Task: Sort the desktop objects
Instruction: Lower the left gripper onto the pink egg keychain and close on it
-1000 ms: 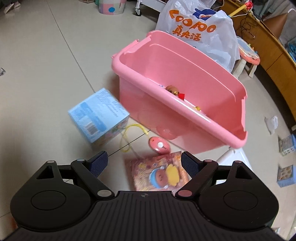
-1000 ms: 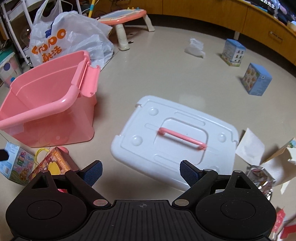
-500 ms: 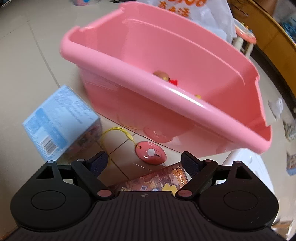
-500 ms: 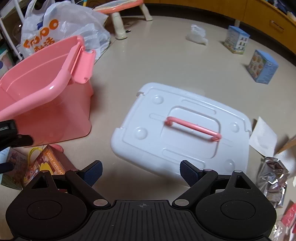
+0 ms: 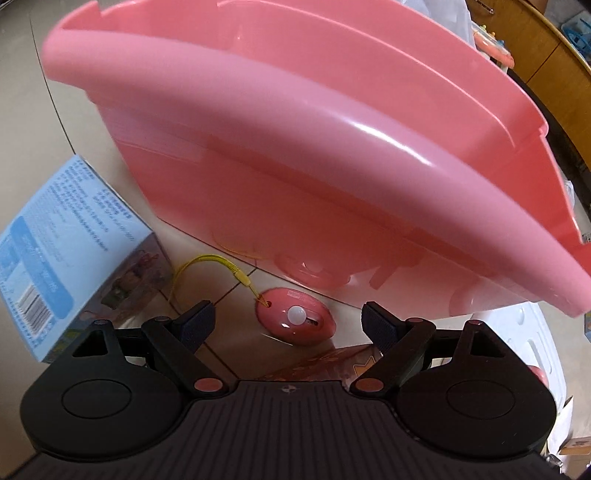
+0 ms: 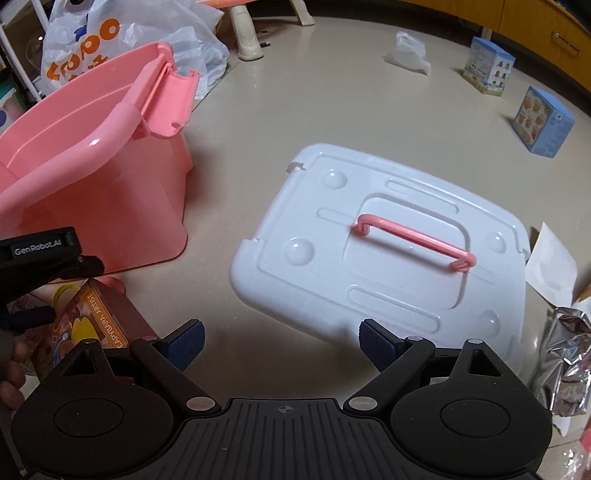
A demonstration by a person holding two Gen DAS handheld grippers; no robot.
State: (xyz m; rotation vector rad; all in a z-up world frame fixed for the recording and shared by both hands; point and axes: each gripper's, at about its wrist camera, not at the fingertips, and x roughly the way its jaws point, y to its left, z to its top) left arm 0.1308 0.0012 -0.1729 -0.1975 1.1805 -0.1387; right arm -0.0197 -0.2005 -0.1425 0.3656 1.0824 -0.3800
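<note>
Beige tiled floor, with wooden cabinetry along the far wall. The pink storage bin stands on the floor and fills most of the left wrist view, far larger there than one second ago. Its white lid lies flat beside it, pink handle up. A blue carton sits left of the bin; a printed box lies nearby. The pink egg-shaped toy, on a yellow cord, rests against the bin base, between the left gripper fingers, untouched. Left jaws spread. Right gripper jaws spread, empty, above the lid edge.
</note>
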